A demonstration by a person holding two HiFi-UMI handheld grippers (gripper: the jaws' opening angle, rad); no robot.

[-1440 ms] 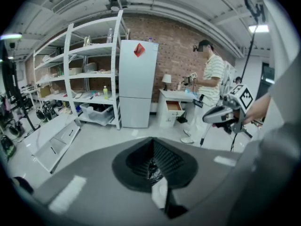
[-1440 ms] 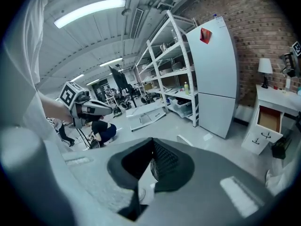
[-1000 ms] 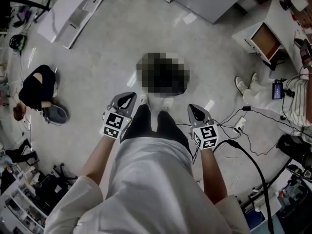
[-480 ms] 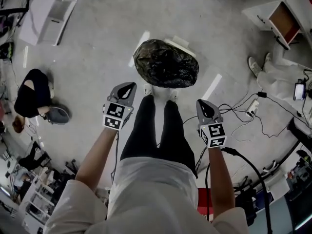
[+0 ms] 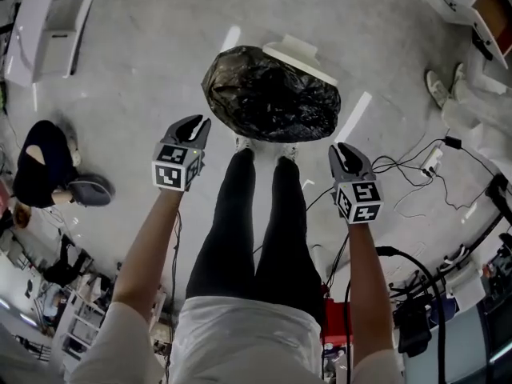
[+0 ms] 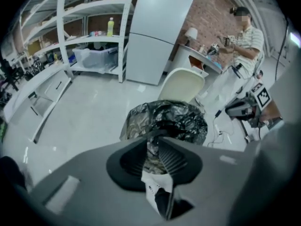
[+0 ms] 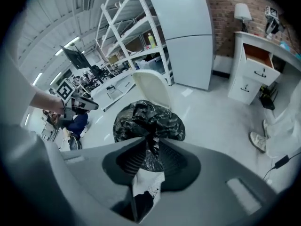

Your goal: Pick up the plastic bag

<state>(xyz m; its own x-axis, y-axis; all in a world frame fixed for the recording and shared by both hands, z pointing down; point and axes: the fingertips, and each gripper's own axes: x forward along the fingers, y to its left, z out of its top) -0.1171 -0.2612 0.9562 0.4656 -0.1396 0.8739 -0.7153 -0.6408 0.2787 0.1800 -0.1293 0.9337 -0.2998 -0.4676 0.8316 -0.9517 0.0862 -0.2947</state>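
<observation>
Your bag (image 5: 270, 94) sits on the floor (image 5: 144, 70) just past your shoes (image 5: 244, 144), ahead of and between both grippers, touching neither. The left gripper (image 5: 194, 125) and right gripper (image 5: 342, 150) have just been opening. Only the gripper views show their jaws slightly apart with nothing between.

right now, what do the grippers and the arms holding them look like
The left gripper and right gripper: grey tapered shells, dark ribbed pads, each with a cube of black-and-white square markers; jaws have just been opening, nothing between them. White short sleeves, arms bare below.
</observation>
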